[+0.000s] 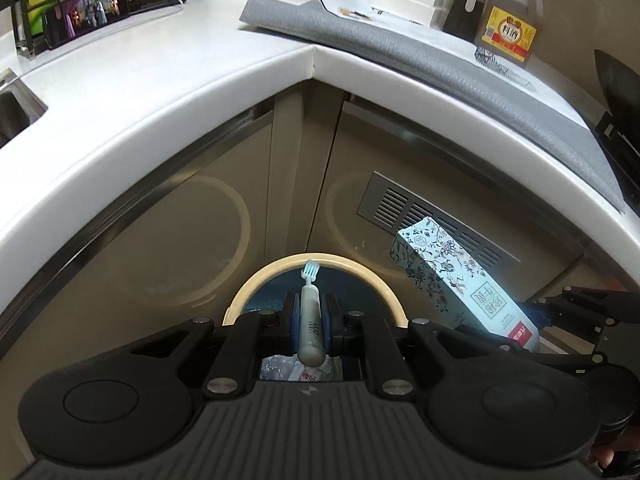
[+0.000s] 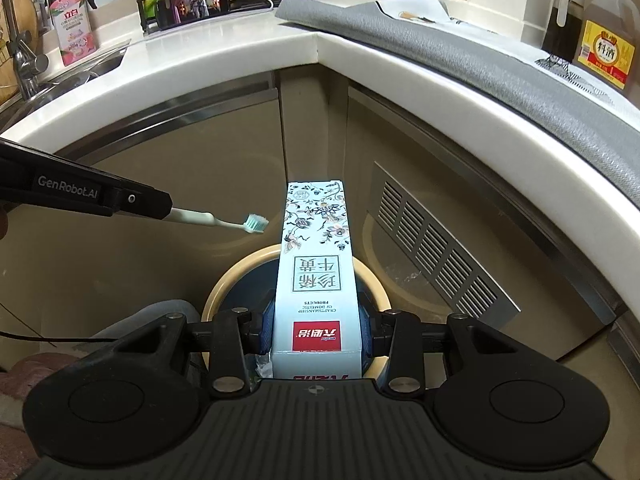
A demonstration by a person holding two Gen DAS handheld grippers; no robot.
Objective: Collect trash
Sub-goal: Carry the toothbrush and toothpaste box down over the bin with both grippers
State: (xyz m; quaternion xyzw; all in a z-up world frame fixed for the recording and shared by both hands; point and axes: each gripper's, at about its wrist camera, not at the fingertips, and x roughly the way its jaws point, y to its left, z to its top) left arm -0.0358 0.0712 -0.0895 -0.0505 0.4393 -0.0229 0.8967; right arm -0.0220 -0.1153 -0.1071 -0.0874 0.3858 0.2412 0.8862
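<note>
My left gripper (image 1: pixel 311 312) is shut on a pale toothbrush (image 1: pixel 310 320), bristles pointing away, held over a round cream-rimmed trash bin (image 1: pixel 256 284) with crumpled wrappers inside. In the right wrist view the same toothbrush (image 2: pixel 224 221) sticks out of the left gripper's black fingers (image 2: pixel 136 200) at the left. My right gripper (image 2: pixel 318 330) is shut on a tall light-blue floral carton (image 2: pixel 316 264) with a red label, held over the bin (image 2: pixel 218 288). The carton (image 1: pixel 452 276) also shows to the right of the bin in the left wrist view.
The bin stands on the floor in the corner of beige cabinets with a vent grille (image 2: pixel 436 248). Above runs a white countertop (image 1: pixel 192 60) with a grey mat (image 1: pixel 420 52), a cooking wine bottle (image 1: pixel 510 24), a phone (image 1: pixel 86 14), a rack of packets and a sink (image 2: pixel 80 68).
</note>
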